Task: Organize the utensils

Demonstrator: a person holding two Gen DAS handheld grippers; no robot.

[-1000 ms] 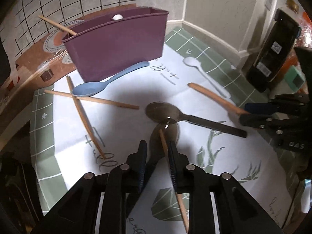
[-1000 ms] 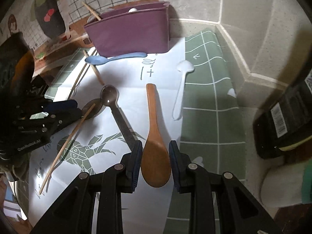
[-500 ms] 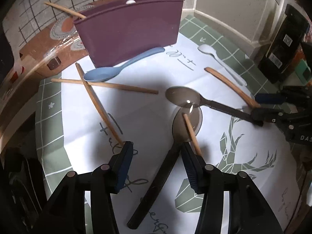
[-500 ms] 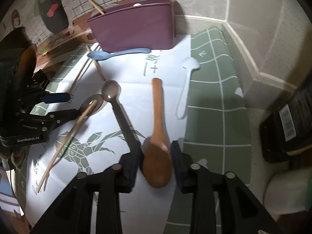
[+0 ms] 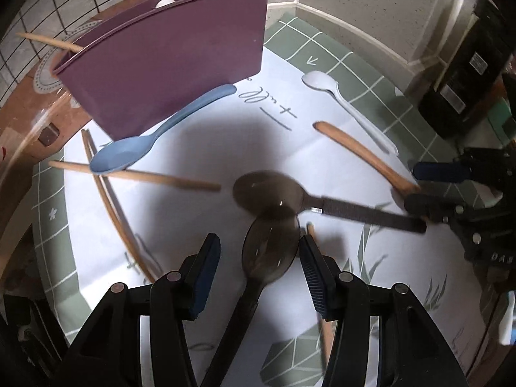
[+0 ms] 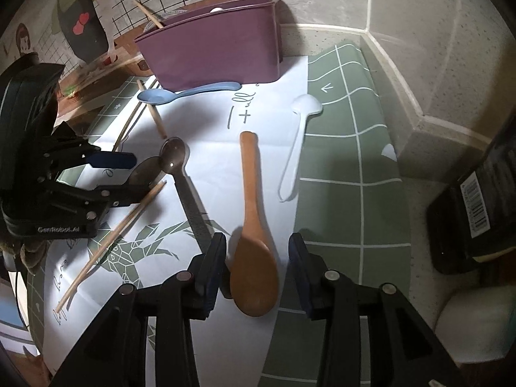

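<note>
My left gripper (image 5: 258, 251) is open and straddles the bowl of a dark spoon (image 5: 271, 254); its pads do not press on it. A chopstick (image 5: 325, 332) lies by its right finger. A second dark spoon (image 5: 267, 190) lies just ahead. My right gripper (image 6: 256, 264) is open around the bowl of a wooden spoon (image 6: 253, 225), with a gap on each side. The purple holder (image 5: 167, 64) stands at the back with a chopstick (image 5: 48, 40) leaning out. A blue spoon (image 5: 129, 154), a white spoon (image 5: 338, 96) and two crossed chopsticks (image 5: 145, 177) lie on the mat.
A green grid mat (image 6: 338, 193) with a white printed sheet covers the counter. A dark bottle (image 6: 483, 193) and a pale container (image 6: 474, 322) stand at the right, near the wall corner. A brown board (image 5: 29, 119) lies left of the holder.
My left gripper's jaws spread wide off the chopstick and moved over the dark spoon's bowl. My right gripper's jaws widened a little around the wooden spoon's bowl.
</note>
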